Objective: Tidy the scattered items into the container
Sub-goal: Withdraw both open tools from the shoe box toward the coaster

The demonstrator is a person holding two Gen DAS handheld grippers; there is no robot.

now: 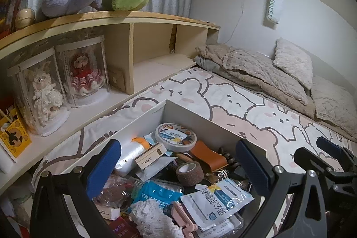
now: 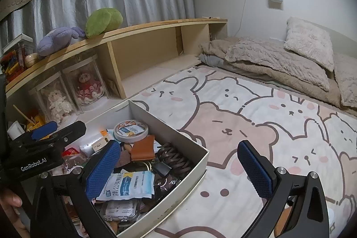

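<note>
Left gripper (image 1: 178,173) spread, empty, directly over the full box (image 2: 178,162); right gripper (image 2: 178,168) spread beside it, over bedsheet (image 2: 256,108).

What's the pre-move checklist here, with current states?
1. Left gripper open and holding nothing: ok.
2. Right gripper open and holding nothing: ok.
3. Box upright on the bedsheet: ok.
4. Room left in the box: not ok, tape roll, pouch and the rest pile up.
5. Loose items left on the bedsheet: none in view, beyond the frames cannot tell.
</note>
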